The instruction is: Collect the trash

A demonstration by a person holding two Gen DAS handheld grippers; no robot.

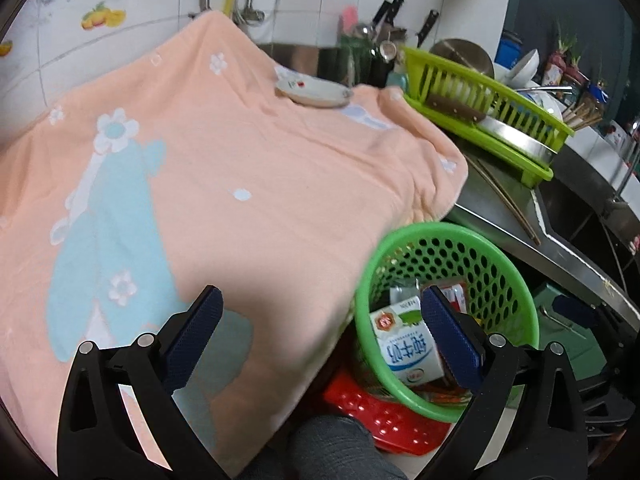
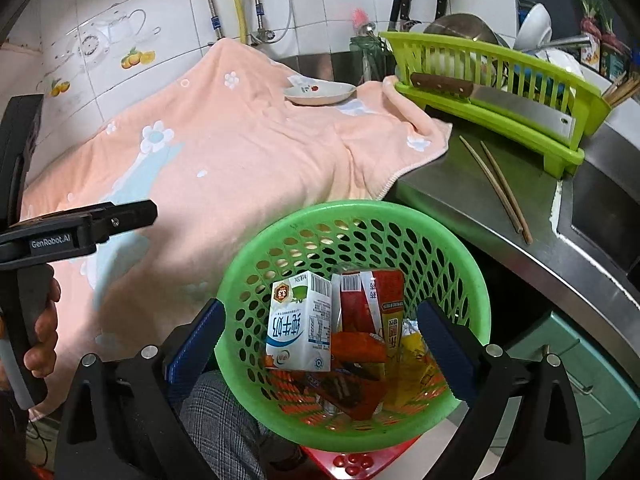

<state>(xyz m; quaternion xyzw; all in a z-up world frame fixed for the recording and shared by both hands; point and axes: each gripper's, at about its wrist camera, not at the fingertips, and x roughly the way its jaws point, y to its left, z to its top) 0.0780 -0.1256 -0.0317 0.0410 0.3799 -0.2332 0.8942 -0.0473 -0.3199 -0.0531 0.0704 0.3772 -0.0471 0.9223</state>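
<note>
My left gripper (image 1: 320,332) has its jaws spread wide, nothing between them; it hangs over the peach towel (image 1: 248,168) that covers the table (image 2: 472,200). My right gripper (image 2: 320,340) also has its jaws spread wide and pinches nothing. Its jaws straddle the green basket (image 2: 400,216) from above without touching it. The basket sits off the table edge, at 5 o'clock from the towel in the left wrist view. Inside it lie the collected trash: a white milk carton (image 2: 300,324) at 9 o'clock, red wrappers (image 2: 368,300) at centre, and a yellow wrapper (image 2: 412,344) at 3 o'clock. A small plate (image 2: 320,94) rests on the towel at 12 o'clock. Two chopsticks (image 2: 496,188) lie on the bare table beside a green dish rack (image 2: 500,120).
</note>
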